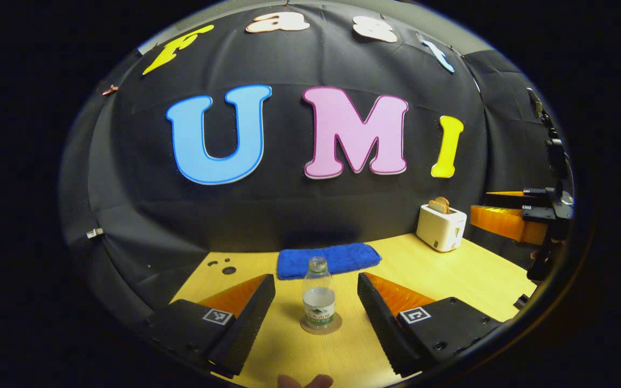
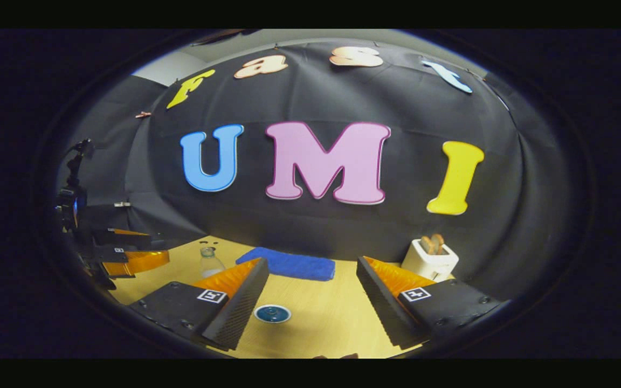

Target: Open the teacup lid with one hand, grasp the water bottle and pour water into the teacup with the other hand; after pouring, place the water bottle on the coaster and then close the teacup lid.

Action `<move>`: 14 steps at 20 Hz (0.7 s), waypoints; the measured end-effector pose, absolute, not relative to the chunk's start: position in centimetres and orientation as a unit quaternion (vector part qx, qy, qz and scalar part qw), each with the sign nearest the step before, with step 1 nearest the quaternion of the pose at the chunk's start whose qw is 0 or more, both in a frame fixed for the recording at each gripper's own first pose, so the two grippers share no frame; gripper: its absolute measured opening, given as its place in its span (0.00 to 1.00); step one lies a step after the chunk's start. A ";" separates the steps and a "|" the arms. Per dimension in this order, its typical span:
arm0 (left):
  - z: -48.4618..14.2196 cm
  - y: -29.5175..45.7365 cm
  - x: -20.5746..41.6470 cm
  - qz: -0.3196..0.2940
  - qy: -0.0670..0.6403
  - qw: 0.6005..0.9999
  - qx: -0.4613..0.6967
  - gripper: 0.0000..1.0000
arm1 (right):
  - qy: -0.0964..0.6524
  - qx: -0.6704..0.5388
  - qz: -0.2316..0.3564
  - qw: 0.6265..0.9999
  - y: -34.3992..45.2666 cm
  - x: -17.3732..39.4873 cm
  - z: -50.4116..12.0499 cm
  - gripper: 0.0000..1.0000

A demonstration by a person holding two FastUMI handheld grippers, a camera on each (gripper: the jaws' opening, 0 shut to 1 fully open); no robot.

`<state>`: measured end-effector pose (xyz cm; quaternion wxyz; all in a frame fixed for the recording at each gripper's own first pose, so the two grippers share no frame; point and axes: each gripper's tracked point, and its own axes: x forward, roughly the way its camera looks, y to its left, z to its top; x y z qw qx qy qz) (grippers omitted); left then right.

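Observation:
A clear water bottle (image 1: pixel 318 293), partly filled, stands upright on a round brown coaster (image 1: pixel 321 325) on the wooden table. My left gripper (image 1: pixel 316 279) is open, its fingers apart on either side of the bottle and a little short of it. In the right gripper view a blue round teacup lid (image 2: pixel 273 313) sits on the cup, low between the fingers and close to the left one. My right gripper (image 2: pixel 311 265) is open above it and holds nothing. The bottle (image 2: pixel 209 262) stands further left, beside the left gripper (image 2: pixel 127 260).
A folded blue towel (image 1: pixel 328 260) (image 2: pixel 289 265) lies at the back of the table (image 1: pixel 472 269). A white toaster (image 1: pixel 441 226) (image 2: pixel 430 258) with bread in it stands at the back right. The right gripper (image 1: pixel 504 221) hovers past the toaster.

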<state>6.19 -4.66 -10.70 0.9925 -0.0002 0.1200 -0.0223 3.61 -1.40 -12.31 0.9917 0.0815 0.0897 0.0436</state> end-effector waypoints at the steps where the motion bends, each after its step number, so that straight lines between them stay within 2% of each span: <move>1: -9.5 -4.5 6.0 -0.019 0.115 0.993 0.001 0.96 | 0.083 0.083 0.041 0.992 -1.9 3.3 -11.0 1.00; 6: -5.4 -4.4 4.4 0.002 0.094 0.996 0.000 0.96 | 0.063 0.101 0.045 0.992 -2.8 1.0 -6.7 1.00; 11: -3.5 -5.9 3.2 0.009 0.085 0.996 -0.010 0.96 | 0.056 0.097 0.052 0.992 -3.4 -0.7 -5.4 1.00; 12: -3.3 -6.3 3.1 0.008 0.085 0.996 -0.011 0.96 | 0.055 0.096 0.052 0.992 -3.7 -1.0 -5.3 0.96; 14: -2.9 -6.7 2.9 0.009 0.086 0.996 -0.014 0.96 | 0.054 0.100 0.053 0.992 -4.2 -1.2 -5.2 1.00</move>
